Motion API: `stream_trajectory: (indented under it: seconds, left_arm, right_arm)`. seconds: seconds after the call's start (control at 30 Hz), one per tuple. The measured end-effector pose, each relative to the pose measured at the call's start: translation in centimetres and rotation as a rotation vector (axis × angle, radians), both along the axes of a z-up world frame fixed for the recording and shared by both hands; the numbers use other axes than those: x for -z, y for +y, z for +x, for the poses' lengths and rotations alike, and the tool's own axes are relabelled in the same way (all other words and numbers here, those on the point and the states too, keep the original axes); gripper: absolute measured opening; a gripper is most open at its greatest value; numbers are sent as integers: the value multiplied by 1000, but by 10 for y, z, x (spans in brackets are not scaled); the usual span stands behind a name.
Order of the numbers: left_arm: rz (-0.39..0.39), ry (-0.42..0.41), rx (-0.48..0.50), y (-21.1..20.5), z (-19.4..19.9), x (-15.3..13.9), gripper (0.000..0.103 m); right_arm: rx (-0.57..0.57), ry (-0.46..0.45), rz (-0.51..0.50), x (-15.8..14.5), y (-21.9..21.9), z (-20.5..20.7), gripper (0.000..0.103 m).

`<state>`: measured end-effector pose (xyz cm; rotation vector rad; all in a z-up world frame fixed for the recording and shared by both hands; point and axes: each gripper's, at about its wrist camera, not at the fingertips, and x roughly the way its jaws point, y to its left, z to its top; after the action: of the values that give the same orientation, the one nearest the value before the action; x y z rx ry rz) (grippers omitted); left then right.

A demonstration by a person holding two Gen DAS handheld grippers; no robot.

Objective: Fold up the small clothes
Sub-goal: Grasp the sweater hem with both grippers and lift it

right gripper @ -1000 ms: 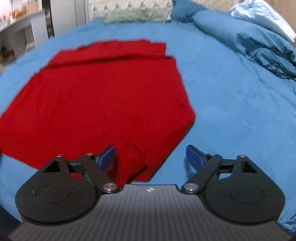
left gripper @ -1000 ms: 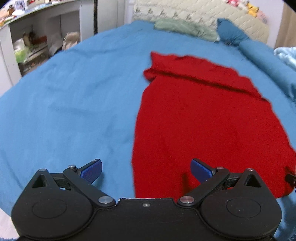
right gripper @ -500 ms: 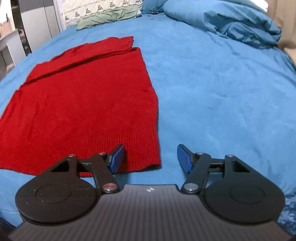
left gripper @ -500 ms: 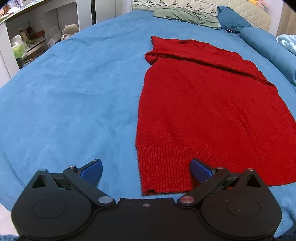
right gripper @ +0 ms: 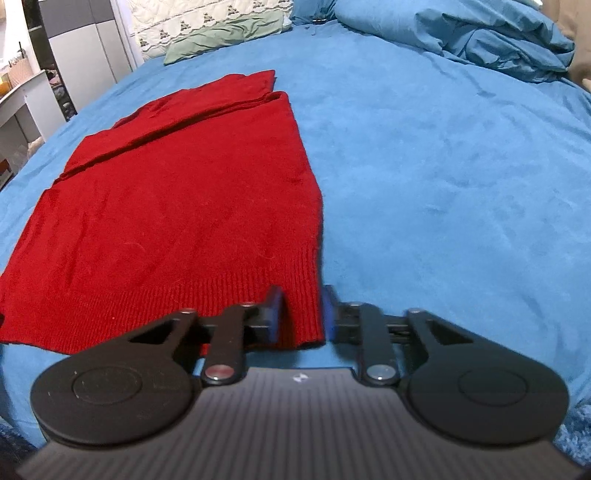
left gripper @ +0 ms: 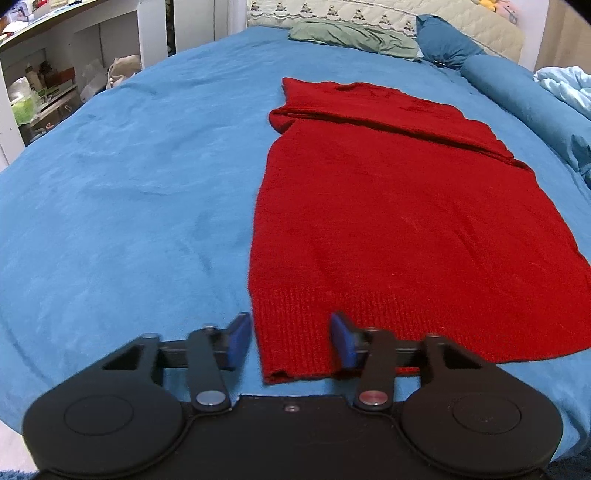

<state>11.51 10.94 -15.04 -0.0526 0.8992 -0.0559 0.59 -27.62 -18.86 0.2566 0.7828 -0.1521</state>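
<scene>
Red knit sweater (left gripper: pixel 399 229) spread flat on blue bedspread (left gripper: pixel 129 192), sleeves folded across far end, ribbed hem nearest. Left gripper (left gripper: pixel 291 341) parted, straddling hem's left corner; contact not determinable. Right gripper (right gripper: pixel 300 317) narrowed around hem's right corner, pads close against fabric, blurred; firm clamp not confirmable. Green pillow (left gripper: pixel 351 35) at headboard.

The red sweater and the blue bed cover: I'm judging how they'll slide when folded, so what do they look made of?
The red sweater looks like a soft, matte knit, probably wool or acrylic: its hem shows ribbed rows, with faint fuzz above. The blue bed cover looks like brushed, suede-like fabric, since darker streaks mark its nap. Exact fibres cannot be told.
</scene>
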Motion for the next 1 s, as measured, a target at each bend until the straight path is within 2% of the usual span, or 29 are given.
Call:
stream_trajectory:
  seconds: [0.03, 0.1, 0.2, 0.37, 0.53, 0.7, 0.8, 0.9, 1.0]
  left_arm:
    - [-4, 2, 1, -1, 0, -1, 36]
    - [-19, 6, 0, -1, 0, -5, 10]
    - [-38, -5, -3, 1, 0, -19, 8]
    - [-121, -59, -17, 8, 8, -53, 8]
    - [-163, -162, -11, 9, 55, -100, 7]
    - [-103, -249, -12, -9, 156, -139, 7]
    - [-77, -274, -43, -18, 225, -146, 7]
    - [-39, -286, -88, -32, 300, -137, 7]
    - [-30, -238, -104, -43, 363, -110, 7]
  right_arm:
    - [-6, 2, 6, -1, 0, 1, 21]
    - [-7, -3, 17, -4, -1, 1, 20]
    - [-8, -32, 55, -17, -6, -1, 20]
    - [-11, -113, 152, -55, -26, 3, 20]
    - [-36, -201, 251, -101, -49, 42, 20]
    - [-64, -279, 287, -147, -68, 139, 20]
    - [-76, -300, 244, -168, -69, 219, 20]
    - [-57, -278, 217, -169, -67, 299, 20]
    - [-20, -226, 185, -148, -63, 372, 20]
